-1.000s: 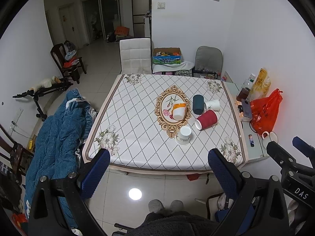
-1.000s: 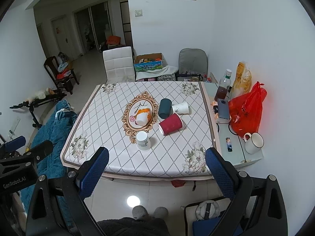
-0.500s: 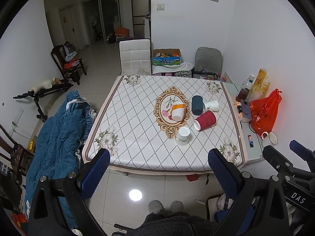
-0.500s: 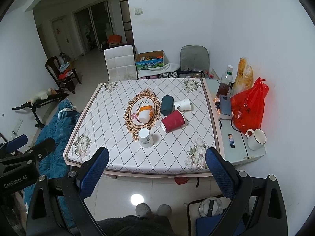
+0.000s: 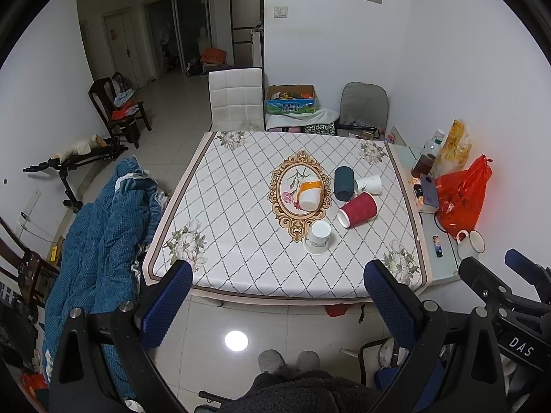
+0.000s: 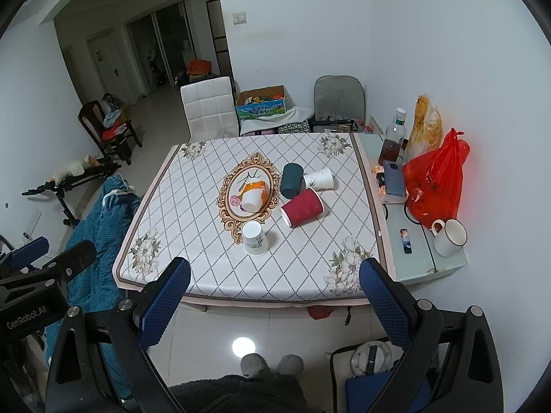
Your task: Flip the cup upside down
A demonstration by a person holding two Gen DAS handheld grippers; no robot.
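Several paper cups are on the patterned table (image 5: 241, 241). A white cup (image 5: 317, 237) (image 6: 255, 238) stands upside down near the front. A red cup (image 5: 357, 210) (image 6: 303, 207), a dark teal cup (image 5: 344, 183) (image 6: 291, 180), a white cup (image 5: 368, 184) (image 6: 319, 179) and an orange-and-white cup (image 5: 309, 194) (image 6: 253, 194) lie on their sides. My left gripper (image 5: 275, 304) and right gripper (image 6: 273, 297) are open and empty, held above the floor well short of the table's front edge.
A side shelf (image 6: 413, 241) right of the table holds a red bag (image 6: 434, 182), a bottle (image 6: 392, 137), a phone and a white mug (image 6: 447, 237). A blue blanket (image 5: 93, 241) lies at the left. Chairs (image 5: 236, 99) stand behind the table.
Both grippers have drawn back slightly from the table, so it looks a little smaller. The cups have not moved. Both grippers stay open.
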